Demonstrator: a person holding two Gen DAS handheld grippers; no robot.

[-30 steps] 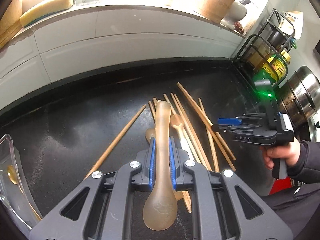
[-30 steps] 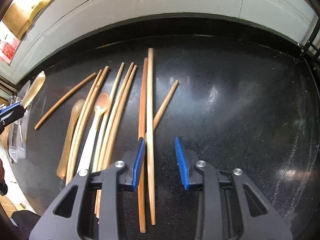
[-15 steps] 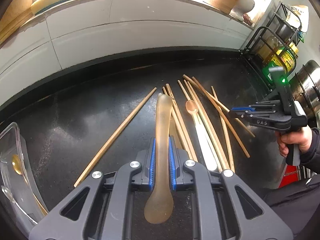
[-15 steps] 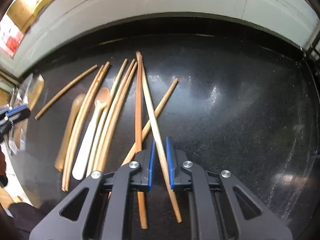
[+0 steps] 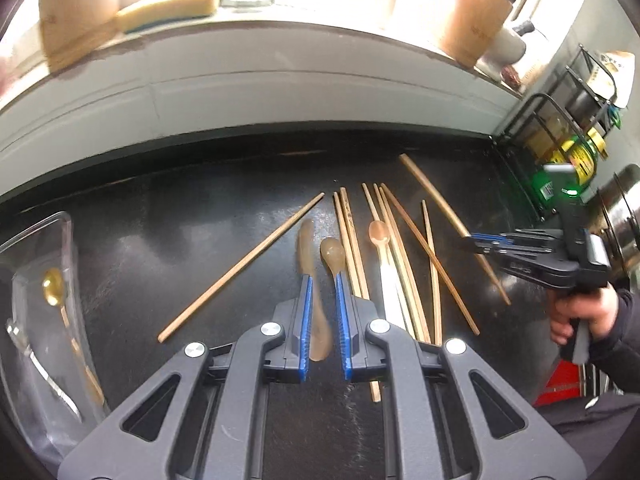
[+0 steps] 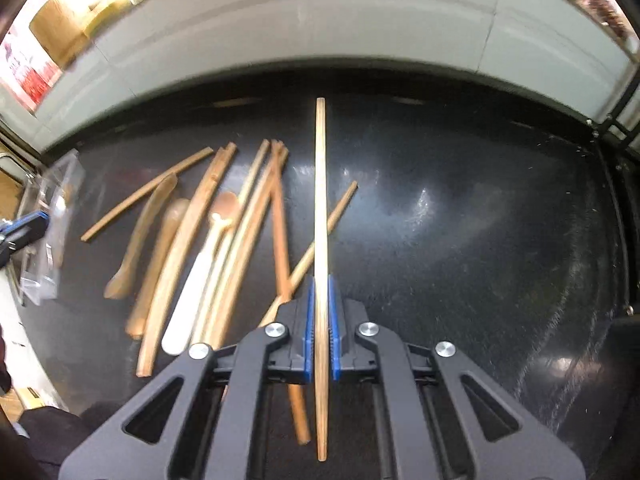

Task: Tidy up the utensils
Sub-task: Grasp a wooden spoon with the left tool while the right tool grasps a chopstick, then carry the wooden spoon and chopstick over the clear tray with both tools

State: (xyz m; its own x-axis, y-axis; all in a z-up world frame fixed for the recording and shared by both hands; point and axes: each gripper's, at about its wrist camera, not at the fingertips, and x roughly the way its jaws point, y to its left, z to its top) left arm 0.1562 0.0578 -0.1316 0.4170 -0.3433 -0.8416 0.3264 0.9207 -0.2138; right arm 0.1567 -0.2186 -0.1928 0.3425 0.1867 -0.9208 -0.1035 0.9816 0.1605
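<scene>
My left gripper (image 5: 322, 280) is open; a translucent amber spoon (image 5: 309, 256) lies blurred between its jaws over the black counter (image 5: 160, 248), not clamped. A second amber spoon (image 5: 333, 254) lies beside it. My right gripper (image 6: 321, 284) is shut on a long wooden chopstick (image 6: 320, 184) and holds it lifted, pointing at the back wall. It also shows in the left wrist view (image 5: 476, 240). Several chopsticks (image 6: 256, 208) and a white-handled wooden spoon (image 6: 208, 256) lie in a loose pile left of it.
A clear plastic tray (image 5: 52, 360) at the left holds a gold spoon (image 5: 54, 292) and a metal utensil. A wire rack (image 5: 560, 148) with bottles and a steel pot stand at the right. A white tiled wall (image 5: 280, 92) bounds the back.
My left gripper has opened and let go of the amber spoon, which now drops between the jaws. My right gripper has lifted the chopstick it closed on and straightened it.
</scene>
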